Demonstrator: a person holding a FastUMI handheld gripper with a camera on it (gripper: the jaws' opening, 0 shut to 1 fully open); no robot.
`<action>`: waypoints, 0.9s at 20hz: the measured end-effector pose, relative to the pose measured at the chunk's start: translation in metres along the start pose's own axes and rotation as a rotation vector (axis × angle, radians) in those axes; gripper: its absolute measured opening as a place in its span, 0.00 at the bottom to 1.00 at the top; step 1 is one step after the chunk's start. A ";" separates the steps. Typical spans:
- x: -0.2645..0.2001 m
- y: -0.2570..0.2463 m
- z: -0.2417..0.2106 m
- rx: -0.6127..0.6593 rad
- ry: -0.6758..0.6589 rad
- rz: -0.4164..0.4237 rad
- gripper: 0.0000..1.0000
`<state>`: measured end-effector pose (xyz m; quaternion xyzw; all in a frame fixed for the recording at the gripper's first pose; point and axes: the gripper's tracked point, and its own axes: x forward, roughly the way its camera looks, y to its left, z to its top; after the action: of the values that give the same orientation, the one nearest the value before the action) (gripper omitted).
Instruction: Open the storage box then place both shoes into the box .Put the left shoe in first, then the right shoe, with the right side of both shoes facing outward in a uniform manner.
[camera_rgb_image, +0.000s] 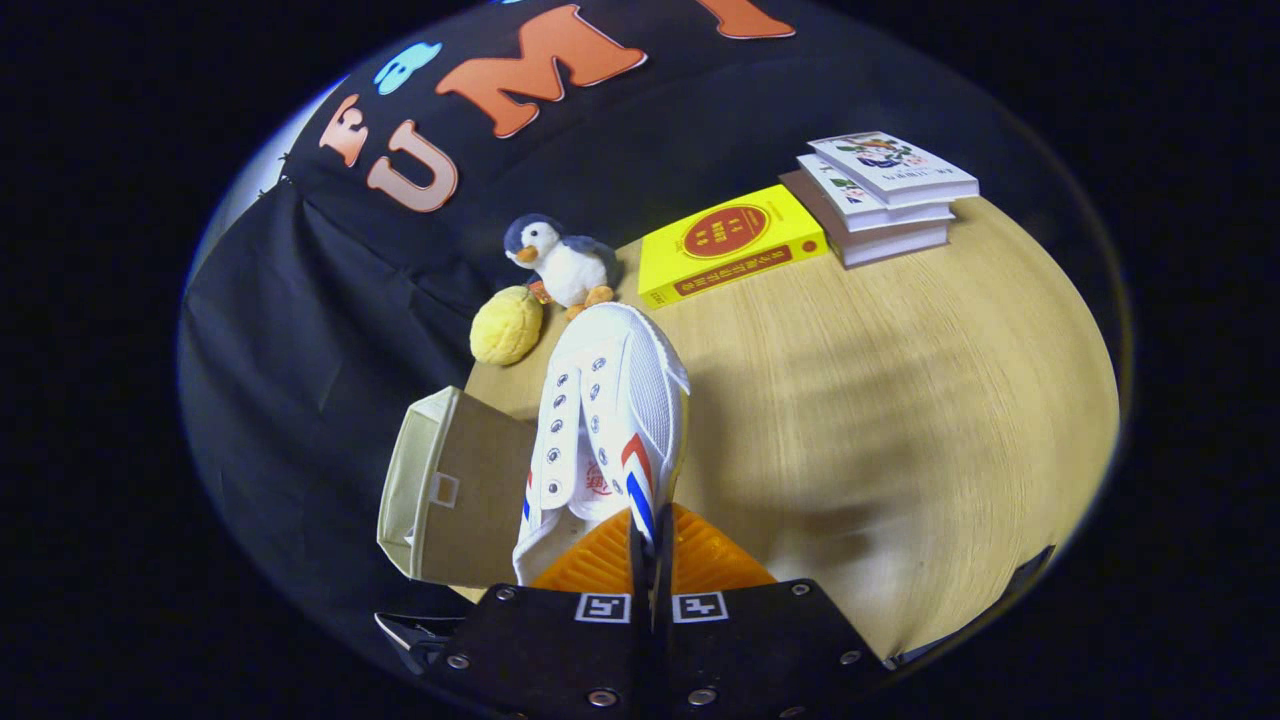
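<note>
Claw (650, 545) clenched on white canvas shoe (605, 420), carrying it; next, lower into open beige fabric box (450, 490) alongside

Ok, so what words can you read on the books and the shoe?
On the yellow book: red print, too blurred to read.
On the stacked white books: print too small to read.
On the white shoe, pinched between the fingers of the gripper: a red tongue mark, blurred.
Nothing reads clearly.
</note>
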<state>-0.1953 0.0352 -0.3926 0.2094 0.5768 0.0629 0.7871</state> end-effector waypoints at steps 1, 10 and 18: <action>0.001 0.017 0.002 -0.012 0.002 0.012 0.01; 0.024 0.161 -0.013 -0.113 0.052 0.118 0.01; 0.071 0.243 -0.037 -0.160 0.131 0.128 0.02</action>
<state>-0.1720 0.2892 -0.3667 0.1779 0.6056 0.1723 0.7562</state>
